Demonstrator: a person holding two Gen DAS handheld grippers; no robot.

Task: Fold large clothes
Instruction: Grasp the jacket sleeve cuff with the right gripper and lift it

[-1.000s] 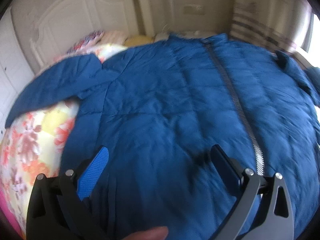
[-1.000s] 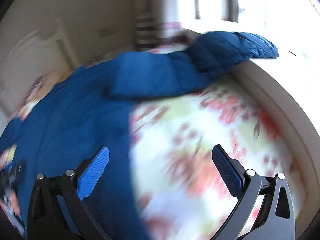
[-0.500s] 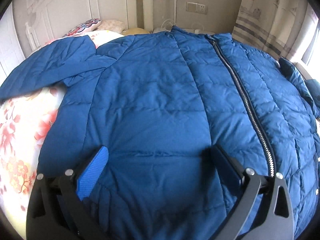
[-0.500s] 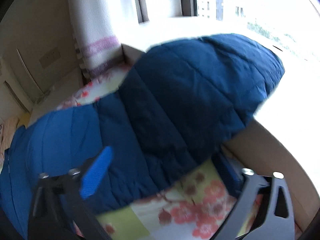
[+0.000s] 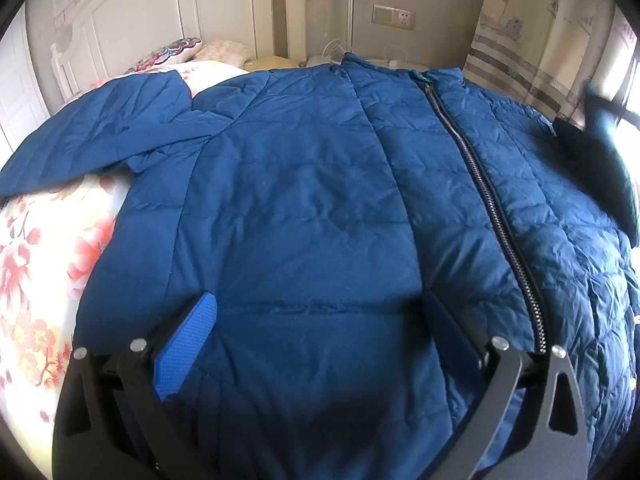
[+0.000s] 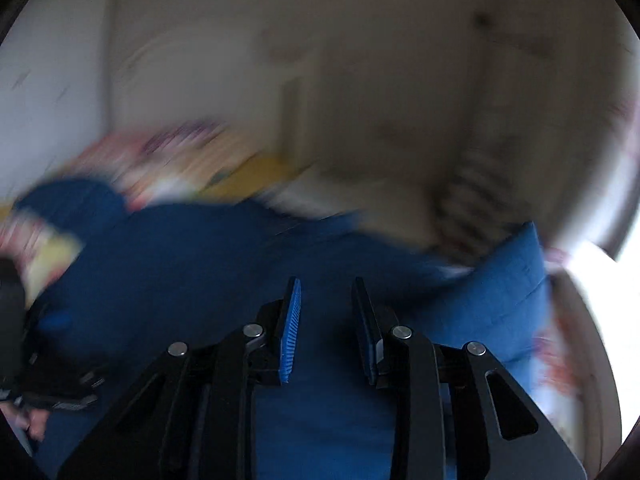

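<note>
Jaws of the left gripper (image 5: 320,320) stand wide apart above the lower front panel of the blue padded jacket (image 5: 320,200), one blue pad (image 5: 184,348) over the fabric on the left and the dark one on the right, with nothing pinched between them. The jacket lies spread flat on a bed with a floral sheet (image 5: 36,280), its long axis running from the hem under the gripper away to the collar (image 5: 384,68), which points at the far wall with the socket plate (image 5: 394,17). Its metal zipper (image 5: 492,208) runs along that same line, closed, right of the gripper. One sleeve (image 5: 96,140) stretches out sideways to the left across the sheet, toward the white headboard (image 5: 160,32) and pillows (image 5: 176,50). At the right edge a dark blurred fold of the jacket (image 5: 600,168) is raised near the striped curtain (image 5: 532,52).

In the heavily blurred right wrist view, the right gripper (image 6: 326,312) has just been closing; its jaws are narrow with a gap left, and blue fabric shows in that gap, but I cannot tell whether the pads press on it. A sleeve (image 6: 508,300) rises to its right.
</note>
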